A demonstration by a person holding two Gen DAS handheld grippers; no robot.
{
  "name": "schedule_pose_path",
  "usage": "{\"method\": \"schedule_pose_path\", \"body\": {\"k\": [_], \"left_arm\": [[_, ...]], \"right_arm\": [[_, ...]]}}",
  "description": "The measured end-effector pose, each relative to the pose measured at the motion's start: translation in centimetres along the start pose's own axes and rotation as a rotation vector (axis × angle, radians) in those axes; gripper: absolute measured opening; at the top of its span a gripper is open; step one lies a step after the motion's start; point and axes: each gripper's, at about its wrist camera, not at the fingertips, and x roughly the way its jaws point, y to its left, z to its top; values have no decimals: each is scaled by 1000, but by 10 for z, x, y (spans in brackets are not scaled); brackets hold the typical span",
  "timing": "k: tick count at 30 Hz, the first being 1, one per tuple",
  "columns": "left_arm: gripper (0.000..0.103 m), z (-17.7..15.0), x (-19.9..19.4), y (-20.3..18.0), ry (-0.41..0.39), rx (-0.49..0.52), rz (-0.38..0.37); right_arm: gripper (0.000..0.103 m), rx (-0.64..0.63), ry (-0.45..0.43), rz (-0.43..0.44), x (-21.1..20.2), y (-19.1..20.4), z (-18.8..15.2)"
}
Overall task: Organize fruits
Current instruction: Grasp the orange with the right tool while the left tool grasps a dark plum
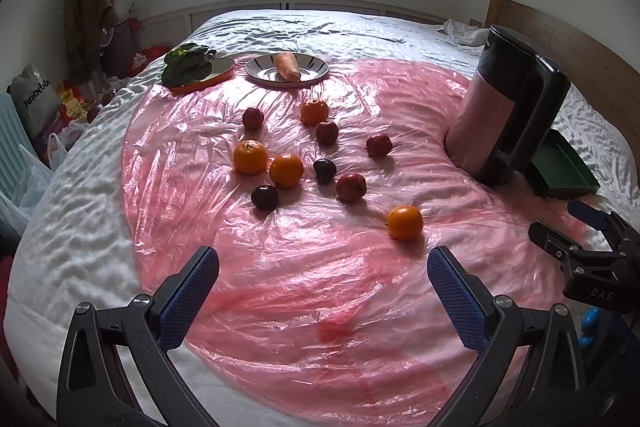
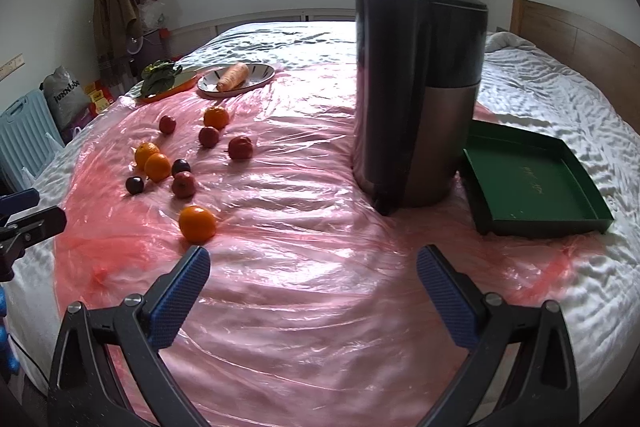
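Left wrist view: the left gripper [image 1: 322,297] is hovering with fingers released over the pink plastic sheet [image 1: 320,287]; oranges [image 1: 405,222] and red fruits [image 1: 351,187] are lying scattered ahead.

Right wrist view: the right gripper [image 2: 313,287] is holding its fingers spread, empty, near the dark jug [image 2: 416,99] and green tray [image 2: 528,183].

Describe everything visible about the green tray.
The green tray is a shallow, dark green rectangle with low upright walls and a flat floor bearing faint gold marks too small to read. It looks like rigid plastic or lacquered board. It is empty and lies flat on the white bedcover, its near corner at the edge of the pink plastic sheet. It sits close beside the tall dark appliance; whether they touch is unclear. Neither gripper touches it.
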Motion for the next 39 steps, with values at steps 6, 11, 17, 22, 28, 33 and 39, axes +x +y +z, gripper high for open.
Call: {"method": "schedule_pose_path", "body": {"k": [6,11,17,22,28,33,39], "left_arm": [[102,1,8,16,47,-13,-8],[102,2,10,36,44,-51,-20],[102,10,25,52,59,-71,-31],[93,26,49,48,78,-36,-58],[76,44,84,47,108,-25,-92],[64,47,109,50,142,-13,-95],[61,48,129,55,171,-9,-97]], "right_arm": [[103,-50,18,56,9,18,2],[103,-92,39,122,22,39,4],[103,-104,71,199,41,55,7],[103,-92,110,253,59,62,9],[103,-82,139,299,79,67,16],[97,-73,170,319,96,69,17],[85,-63,211,332,116,71,18]]}}
